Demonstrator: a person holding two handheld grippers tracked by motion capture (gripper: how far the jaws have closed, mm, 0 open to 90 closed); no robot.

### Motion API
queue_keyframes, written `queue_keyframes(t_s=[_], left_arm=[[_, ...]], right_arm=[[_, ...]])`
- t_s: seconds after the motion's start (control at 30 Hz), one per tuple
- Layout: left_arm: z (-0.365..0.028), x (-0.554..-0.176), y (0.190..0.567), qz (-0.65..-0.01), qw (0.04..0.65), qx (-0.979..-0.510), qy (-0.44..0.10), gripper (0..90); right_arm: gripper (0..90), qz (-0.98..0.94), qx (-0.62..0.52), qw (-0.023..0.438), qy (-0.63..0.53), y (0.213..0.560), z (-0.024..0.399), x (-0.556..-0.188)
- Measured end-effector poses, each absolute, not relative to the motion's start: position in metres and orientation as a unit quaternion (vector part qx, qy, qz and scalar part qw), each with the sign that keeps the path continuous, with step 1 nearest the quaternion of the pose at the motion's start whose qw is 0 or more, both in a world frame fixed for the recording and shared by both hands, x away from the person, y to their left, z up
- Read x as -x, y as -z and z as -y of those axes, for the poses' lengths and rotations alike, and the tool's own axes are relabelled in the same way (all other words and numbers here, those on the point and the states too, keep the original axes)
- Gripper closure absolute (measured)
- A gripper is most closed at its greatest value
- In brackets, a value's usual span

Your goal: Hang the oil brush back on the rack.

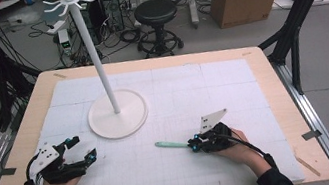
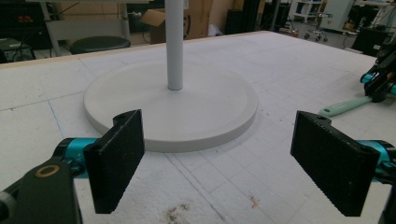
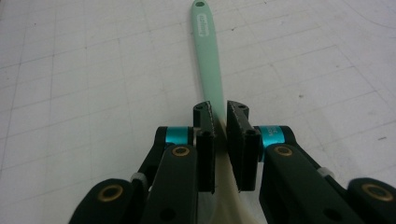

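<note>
Right gripper (image 3: 220, 122) is clamping down on the mint green spatula (image 3: 207, 56) — left gripper (image 2: 233, 163) is sitting wide open, holding nothing.

Your right gripper (image 1: 194, 144) lies low, right of the stand (image 1: 117, 114), jaws clamped on the spatula (image 1: 171, 144). Your left gripper (image 1: 86, 147) rests left of it, jaws wide apart.

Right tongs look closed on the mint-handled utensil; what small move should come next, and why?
Probably a short, straight lift. The right tongs are shut on the mint-handled utensil, which lies flat on the white mat. Its handle points toward the white stand, whose hooks sit high. The left tongs wait open, apart.
</note>
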State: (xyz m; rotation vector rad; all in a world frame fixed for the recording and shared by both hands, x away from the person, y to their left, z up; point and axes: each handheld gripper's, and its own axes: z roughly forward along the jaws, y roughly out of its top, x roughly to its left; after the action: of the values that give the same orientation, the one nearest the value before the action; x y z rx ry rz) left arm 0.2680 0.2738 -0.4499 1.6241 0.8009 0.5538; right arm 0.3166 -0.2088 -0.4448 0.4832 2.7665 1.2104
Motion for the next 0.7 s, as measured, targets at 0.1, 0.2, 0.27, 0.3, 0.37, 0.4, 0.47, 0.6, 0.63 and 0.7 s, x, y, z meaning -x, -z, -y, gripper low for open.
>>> queue_keyframes(t_s=[0.1,0.2,0.27,0.3,0.37,0.4,0.47,0.6,0.63,0.7], left_arm=[[-0.274,-0.268,0.45,-0.344,0.584,-0.696,-0.238,18.3],[-0.274,-0.268,0.45,-0.344,0.584,-0.696,-0.237,18.3],[-0.274,-0.268,0.45,-0.344,0.584,-0.696,-0.237,18.4],[-0.274,-0.268,0.45,-0.344,0.585,-0.696,-0.237,18.4],[-0.274,-0.268,0.45,-0.344,0.584,-0.696,-0.238,18.4],[-0.274,-0.268,0.45,-0.344,0.584,-0.696,-0.238,18.4],[-0.274,-0.268,0.45,-0.343,0.584,-0.696,-0.238,18.5],[-0.274,-0.268,0.45,-0.343,0.584,-0.696,-0.237,18.4],[-0.274,-0.268,0.45,-0.343,0.584,-0.696,-0.237,18.4],[-0.274,-0.268,0.45,-0.343,0.584,-0.696,-0.237,18.4]], right_arm=[[83.1,-0.901,-0.167,0.035,-0.398,0.445,0.209,-0.318],[83.2,-0.899,-0.173,0.039,-0.402,0.444,0.21,-0.318],[83.3,-0.893,-0.177,0.04,-0.412,0.441,0.211,-0.318],[83.3,-0.889,-0.18,0.043,-0.418,0.439,0.212,-0.319],[83.3,-0.882,-0.184,0.045,-0.432,0.433,0.215,-0.319],[83.2,-0.88,-0.187,0.048,-0.433,0.43,0.215,-0.319],[83.2,-0.877,-0.185,0.054,-0.439,0.425,0.215,-0.32],[83.2,-0.868,-0.187,0.059,-0.455,0.412,0.214,-0.321],[83.2,-0.866,-0.187,0.064,-0.459,0.408,0.213,-0.321],[83.2,-0.863,-0.189,0.065,-0.464,0.401,0.211,-0.322]])
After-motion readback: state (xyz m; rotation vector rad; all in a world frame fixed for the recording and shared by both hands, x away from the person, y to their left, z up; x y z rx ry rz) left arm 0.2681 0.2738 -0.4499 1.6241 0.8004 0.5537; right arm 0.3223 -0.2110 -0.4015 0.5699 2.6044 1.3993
